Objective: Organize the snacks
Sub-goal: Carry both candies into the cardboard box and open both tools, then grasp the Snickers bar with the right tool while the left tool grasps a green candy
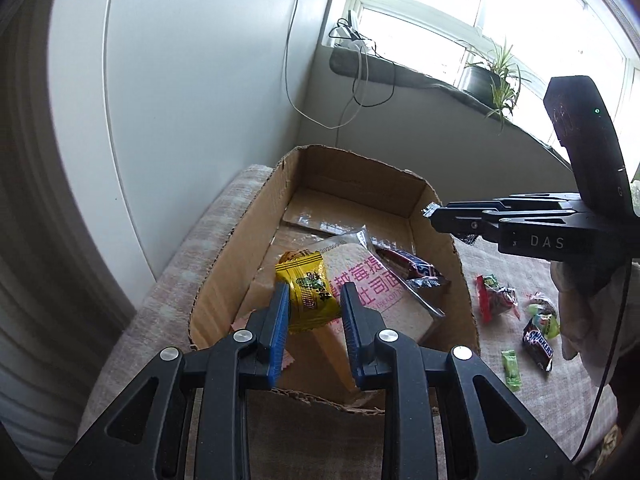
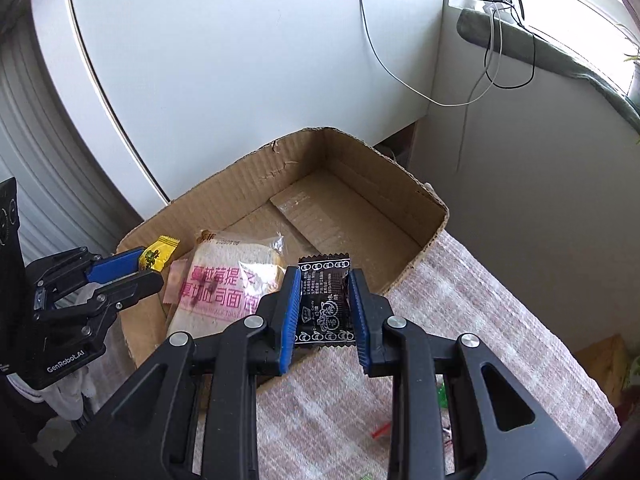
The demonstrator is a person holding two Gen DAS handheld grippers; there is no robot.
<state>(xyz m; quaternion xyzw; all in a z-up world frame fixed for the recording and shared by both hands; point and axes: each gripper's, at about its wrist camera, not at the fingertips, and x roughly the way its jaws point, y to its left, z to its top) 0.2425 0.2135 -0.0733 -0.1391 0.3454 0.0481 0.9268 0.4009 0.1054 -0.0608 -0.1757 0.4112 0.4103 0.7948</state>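
Over the cardboard box (image 2: 360,184), a yellow candy (image 1: 306,294) is gripped by the left gripper (image 1: 315,312) and a black candy (image 2: 325,300) by the right gripper (image 2: 325,312). A toast pack (image 1: 360,280) and a Snickers bar (image 1: 412,266) are already stored inside. Several snacks, such as a second Snickers (image 1: 538,342), are left on the cloth (image 1: 560,392).

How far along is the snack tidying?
Partway. Already in the cardboard box: a bread pack and a Snickers bar. In hand: the left gripper holds a yellow candy, the right gripper a black candy. Left: loose sweets on the cloth.
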